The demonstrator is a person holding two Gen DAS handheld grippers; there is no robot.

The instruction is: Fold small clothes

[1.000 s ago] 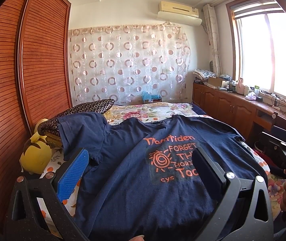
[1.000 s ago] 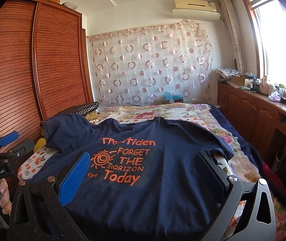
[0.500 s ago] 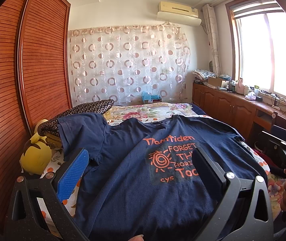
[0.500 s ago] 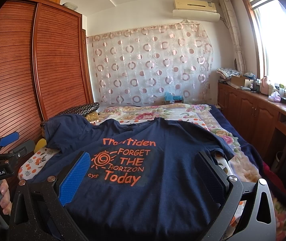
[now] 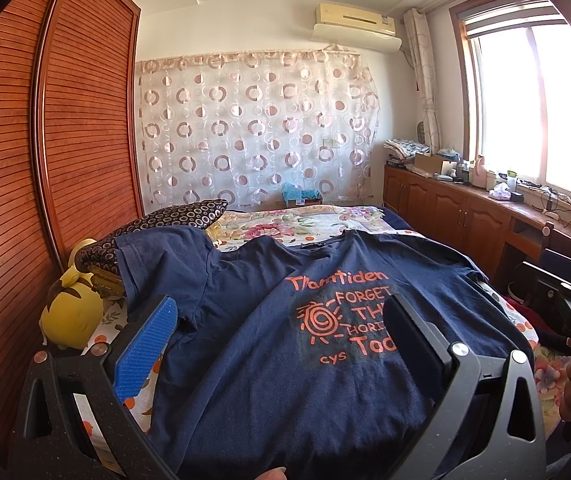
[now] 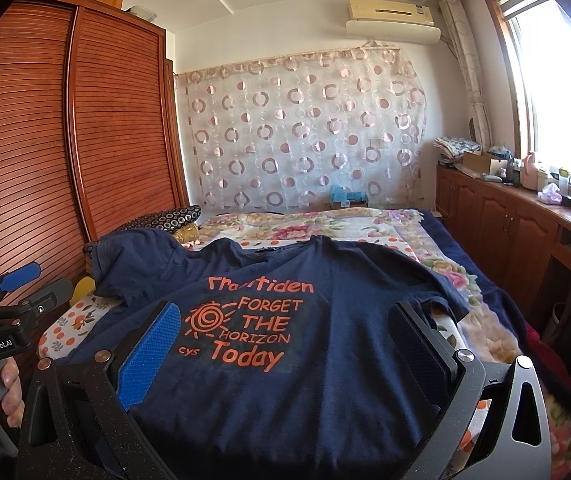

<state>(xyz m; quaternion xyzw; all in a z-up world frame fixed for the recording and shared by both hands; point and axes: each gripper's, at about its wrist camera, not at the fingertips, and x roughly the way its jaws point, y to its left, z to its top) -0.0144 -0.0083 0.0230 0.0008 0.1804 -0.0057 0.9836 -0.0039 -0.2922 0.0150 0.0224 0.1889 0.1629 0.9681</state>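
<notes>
Between both jaws: navy T-shirt (image 6: 325,360), flat on the bed (image 6: 465,280); neither left gripper (image 5: 281,344) nor right gripper (image 6: 285,348) grips it; both spread wide
Risk: far sleeve (image 5: 157,264) on the pillow (image 5: 173,220) may skew the fold; thin cloth may slip

Matt navy cloth T-shirt (image 6: 325,360) lies beside the glossy slatted wooden wardrobe (image 6: 65,140).

My left gripper (image 5: 277,336) has a speckled black frame with triangular cut-outs, silver screws, one ribbed blue pad (image 5: 145,346) and one black pad. My right gripper (image 6: 285,344) is built identically. At far left, its view shows the other unit's grey handle, labelled "GenRobot.AI".
</notes>
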